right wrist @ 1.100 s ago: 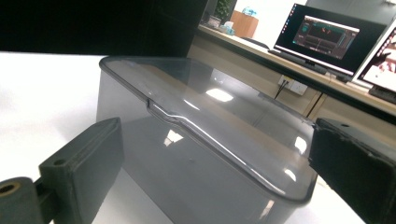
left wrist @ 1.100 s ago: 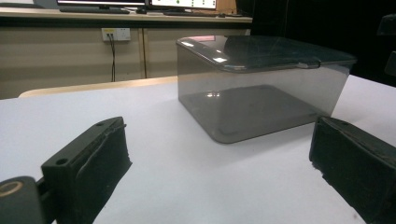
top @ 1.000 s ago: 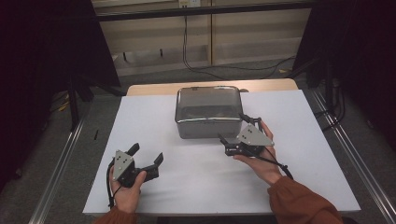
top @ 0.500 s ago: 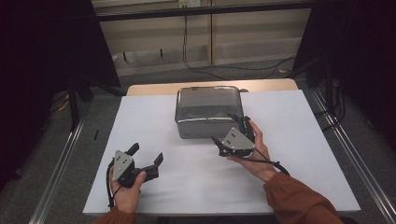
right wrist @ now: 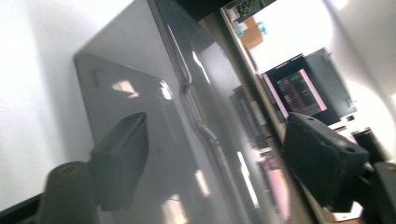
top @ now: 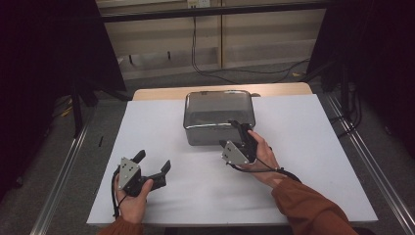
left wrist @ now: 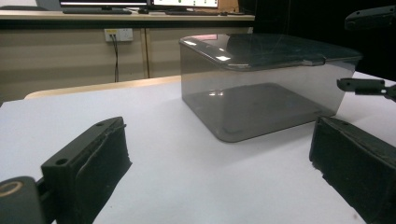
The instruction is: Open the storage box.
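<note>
Container: a smoky grey, see-through plastic box [top: 219, 117] with its lid [left wrist: 271, 49] on, standing on the white table cover [top: 313, 147] toward the far middle, nothing visible inside it.
Lid: it lies flat on the box, and a raised tab juts from its rim at the near right corner.
Right gripper: the right gripper [top: 234, 133] is rolled onto its side at that corner. One jaw stands against the box's front wall and the other above the lid edge. The jaws have just been closing, with the rim between them; they look not yet pressed on it.
Left gripper: the left gripper [top: 152, 163] rests low on the cover, well apart from the box. Its jaws are spread wide and empty.
Likely step: gripping the lid edge to lift it off, as a judgement.
Risk, shallow bite: the tilted jaws may catch only the lip's edge, and smooth plastic could slip out as they close.
Risk, box moves: nothing steadies the box, so a one-sided pull may slide it or tip it up along with the lid.
Risk, wall pinched: if the lower jaw clamps the wall along with the rim, the lid may stay locked on.
</note>
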Tool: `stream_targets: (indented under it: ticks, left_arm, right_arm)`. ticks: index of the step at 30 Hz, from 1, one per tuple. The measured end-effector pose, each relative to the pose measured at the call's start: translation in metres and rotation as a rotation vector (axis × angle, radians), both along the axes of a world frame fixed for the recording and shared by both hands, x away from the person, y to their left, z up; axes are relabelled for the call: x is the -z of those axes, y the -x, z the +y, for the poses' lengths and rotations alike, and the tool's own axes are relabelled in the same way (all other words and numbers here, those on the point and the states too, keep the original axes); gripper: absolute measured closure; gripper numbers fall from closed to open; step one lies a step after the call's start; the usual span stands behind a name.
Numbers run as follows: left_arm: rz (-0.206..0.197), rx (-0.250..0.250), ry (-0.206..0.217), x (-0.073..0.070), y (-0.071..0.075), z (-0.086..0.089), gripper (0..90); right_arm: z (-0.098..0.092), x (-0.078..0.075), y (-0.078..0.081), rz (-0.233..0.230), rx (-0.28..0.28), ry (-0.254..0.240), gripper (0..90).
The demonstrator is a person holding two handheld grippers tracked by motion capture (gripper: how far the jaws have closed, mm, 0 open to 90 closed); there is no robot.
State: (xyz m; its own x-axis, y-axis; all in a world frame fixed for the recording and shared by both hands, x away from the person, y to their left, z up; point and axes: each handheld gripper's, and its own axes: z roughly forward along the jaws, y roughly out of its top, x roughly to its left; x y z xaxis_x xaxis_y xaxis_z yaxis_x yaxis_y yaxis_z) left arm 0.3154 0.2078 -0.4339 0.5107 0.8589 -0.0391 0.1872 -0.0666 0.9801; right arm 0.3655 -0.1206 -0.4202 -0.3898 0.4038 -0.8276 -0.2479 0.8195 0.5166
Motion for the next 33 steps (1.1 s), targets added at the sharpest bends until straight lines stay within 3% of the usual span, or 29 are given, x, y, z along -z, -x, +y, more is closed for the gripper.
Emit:
stream_targets:
  ticks: [4,5,7,8,14,18,22,33]
  left_arm:
    - [0.003,0.002,-0.005,0.000,0.000,0.000,4.2]
    - [0.008,0.008,-0.012,0.000,-0.001,0.000,4.2]
    - [0.010,0.012,-0.012,0.000,-0.001,0.000,4.3]
    - [0.008,0.011,-0.013,0.000,-0.001,0.001,4.3]
    - [0.013,0.001,-0.004,0.000,-0.001,0.004,4.3]
    - [0.014,0.010,-0.017,-0.001,-0.001,0.004,4.3]
    - [0.024,0.015,-0.023,-0.001,-0.002,0.004,4.3]
    - [0.022,0.008,-0.008,-0.001,-0.002,0.005,4.3]
  right_arm:
    - [0.001,0.000,-0.001,-0.016,0.006,0.026,27.1]
    - [0.002,0.002,-0.001,-0.032,0.016,0.063,30.9]
    - [0.003,0.003,-0.001,-0.038,0.019,0.079,32.5]
    - [0.004,0.004,-0.001,-0.056,0.030,0.116,39.0]
    - [0.008,0.009,-0.001,-0.093,0.048,0.168,46.3]
    - [0.012,0.013,0.000,-0.136,0.043,0.242,56.2]
    - [0.015,0.015,0.001,-0.163,0.043,0.285,61.4]
    - [0.017,0.020,-0.002,-0.172,0.049,0.307,71.4]
